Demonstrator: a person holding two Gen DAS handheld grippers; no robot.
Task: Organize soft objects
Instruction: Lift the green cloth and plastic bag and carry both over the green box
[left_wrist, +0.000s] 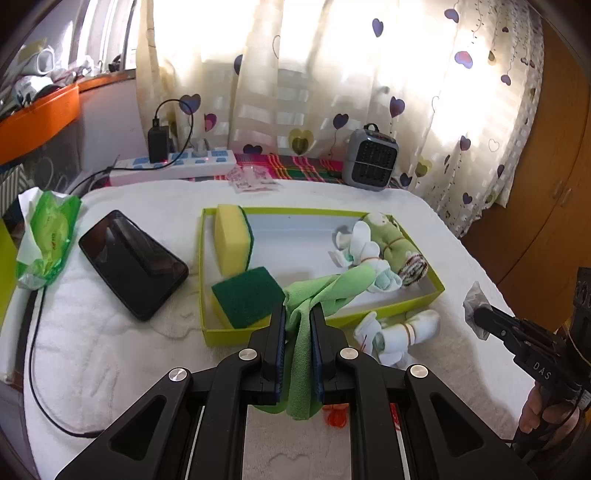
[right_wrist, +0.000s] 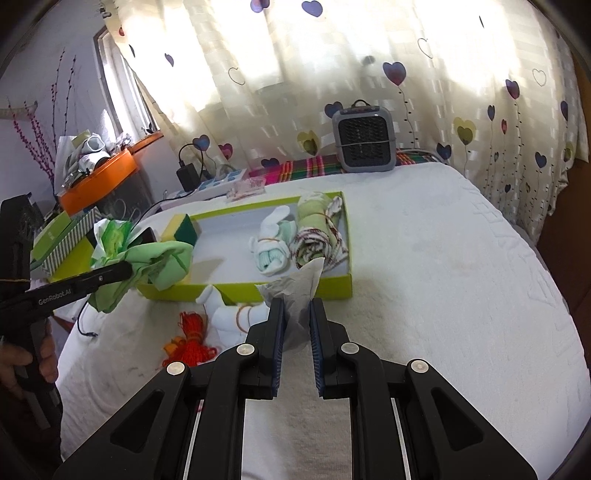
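Left gripper (left_wrist: 298, 314) clamped on green cloth (left_wrist: 317, 295), right gripper (right_wrist: 297, 306) clamped on grey cloth (right_wrist: 295, 291), both over the near edge of the green tray (left_wrist: 207, 295) on the white-covered bed (right_wrist: 443, 277). Risk: dangling cloth could snag the tray wall or drag the sock bundle (left_wrist: 399, 332) at that edge. Open room lies right of the tray; phone (left_wrist: 133, 264) crowds its left.
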